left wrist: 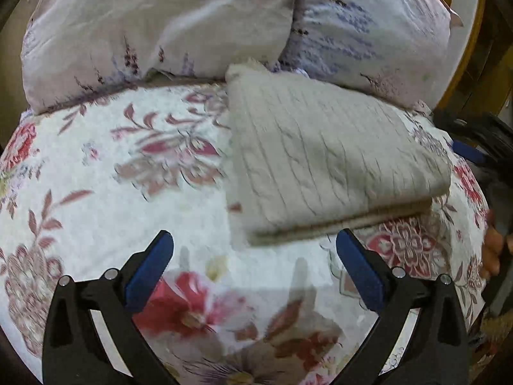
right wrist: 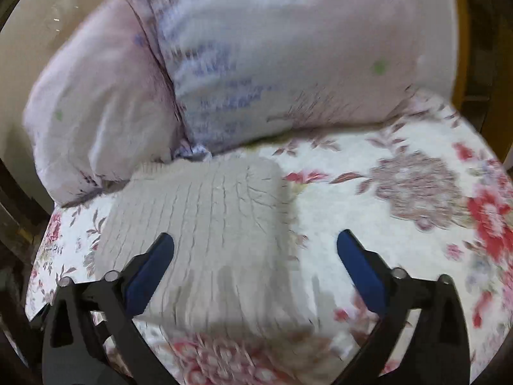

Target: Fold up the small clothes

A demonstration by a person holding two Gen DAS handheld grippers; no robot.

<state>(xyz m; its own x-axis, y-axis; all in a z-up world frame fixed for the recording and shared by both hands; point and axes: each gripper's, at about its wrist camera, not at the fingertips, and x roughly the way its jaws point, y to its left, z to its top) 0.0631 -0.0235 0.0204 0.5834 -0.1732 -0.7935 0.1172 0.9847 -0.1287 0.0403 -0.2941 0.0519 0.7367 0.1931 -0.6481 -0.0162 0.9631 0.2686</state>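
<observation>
A beige cable-knit garment (left wrist: 323, 157) lies folded into a thick rectangle on the floral bedspread (left wrist: 105, 199). In the left wrist view it sits ahead and to the right of my left gripper (left wrist: 255, 250), which is open and empty just in front of its folded edge. In the right wrist view the same garment (right wrist: 208, 234) lies ahead and to the left. My right gripper (right wrist: 255, 250) is open and empty above its near right part, its left finger (right wrist: 150, 272) over the knit.
Two pale lilac pillows (left wrist: 154, 29) (right wrist: 288, 61) lean behind the garment. The other gripper and a hand (left wrist: 490, 250) show at the bed's right edge. A yellow wooden bed frame (left wrist: 465, 48) stands at the back right.
</observation>
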